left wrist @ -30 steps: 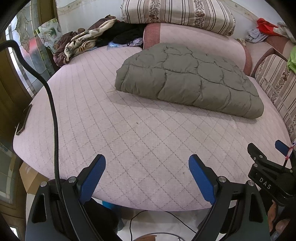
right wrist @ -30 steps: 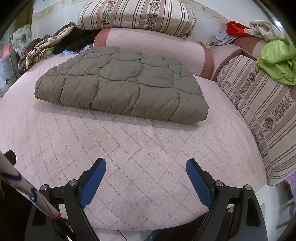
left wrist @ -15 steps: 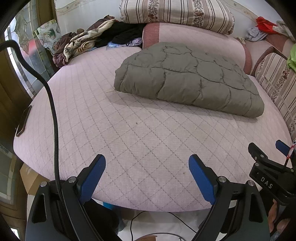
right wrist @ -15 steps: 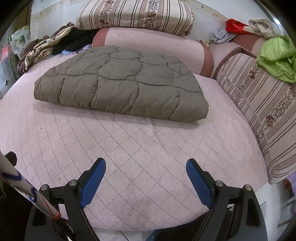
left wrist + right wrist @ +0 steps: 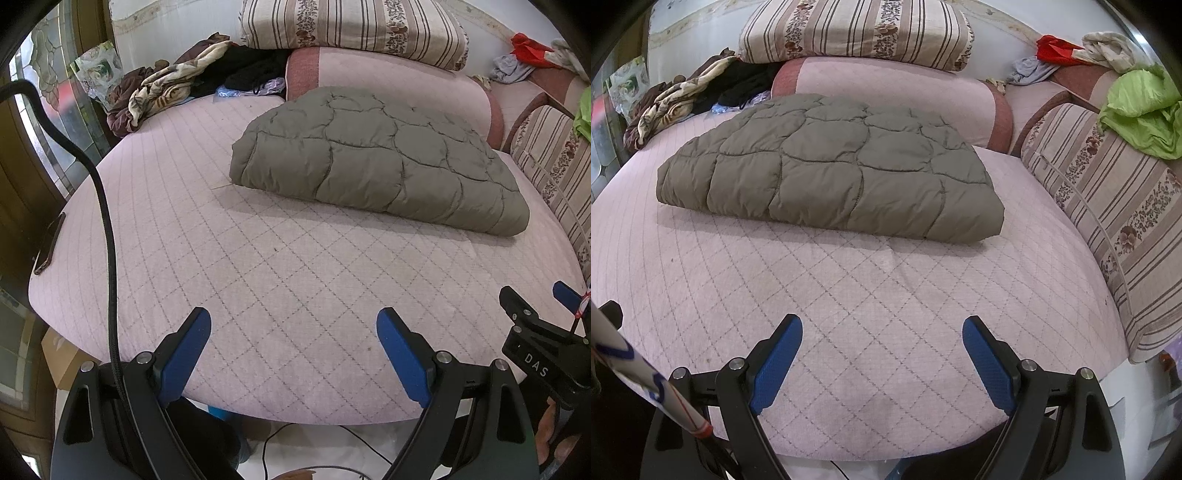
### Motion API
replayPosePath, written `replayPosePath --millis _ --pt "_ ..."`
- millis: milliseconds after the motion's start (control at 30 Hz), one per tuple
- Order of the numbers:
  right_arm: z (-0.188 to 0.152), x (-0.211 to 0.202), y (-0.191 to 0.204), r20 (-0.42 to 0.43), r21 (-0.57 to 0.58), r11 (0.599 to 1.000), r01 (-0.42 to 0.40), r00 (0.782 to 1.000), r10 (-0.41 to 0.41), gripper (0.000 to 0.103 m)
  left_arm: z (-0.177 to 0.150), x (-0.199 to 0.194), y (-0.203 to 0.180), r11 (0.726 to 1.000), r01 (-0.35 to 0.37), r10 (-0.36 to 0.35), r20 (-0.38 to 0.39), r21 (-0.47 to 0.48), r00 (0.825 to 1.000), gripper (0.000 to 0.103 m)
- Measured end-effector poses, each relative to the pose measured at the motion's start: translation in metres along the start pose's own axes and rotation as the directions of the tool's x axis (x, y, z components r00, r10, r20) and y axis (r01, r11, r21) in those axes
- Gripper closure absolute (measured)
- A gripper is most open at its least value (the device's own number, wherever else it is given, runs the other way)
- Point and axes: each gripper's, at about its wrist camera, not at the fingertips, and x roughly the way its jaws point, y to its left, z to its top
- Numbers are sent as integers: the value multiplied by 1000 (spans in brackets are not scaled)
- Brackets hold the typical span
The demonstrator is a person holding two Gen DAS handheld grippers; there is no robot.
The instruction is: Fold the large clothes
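Olive-grey quilted puffy jacket (image 5: 827, 166) lies folded at twelve o'clock on the pink bed (image 5: 886, 314): soft, light, slippery; I'd pinch its near hem. My right claw (image 5: 882, 332) and left claw (image 5: 293, 325) gape empty.

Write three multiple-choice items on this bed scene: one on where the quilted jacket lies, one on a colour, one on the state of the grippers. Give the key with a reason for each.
1. Where does the folded quilted jacket lie?
A. on the floor
B. on the pink bed cover, in front of the pillows
C. between a gripper's fingers

2. What colour is the crumpled cloth on the striped cushion at the right?
A. bright green
B. blue
C. black

3. How do the left gripper and the right gripper stand?
A. both shut on the jacket
B. one shut, one open
C. both open, holding nothing

Key: 1 B, the jacket rests flat on the cover, far from both grippers. 2 A, it is plainly lime green. 3 C, only bare cover shows between each pair of blue fingers.
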Motion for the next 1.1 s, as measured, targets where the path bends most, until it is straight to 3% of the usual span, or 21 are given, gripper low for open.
replayPosePath --millis 1100 --pt "0 1 6 3 -7 1000 -25 1000 25 12 3 9 18 999 -37 37 -6 -39 999 12"
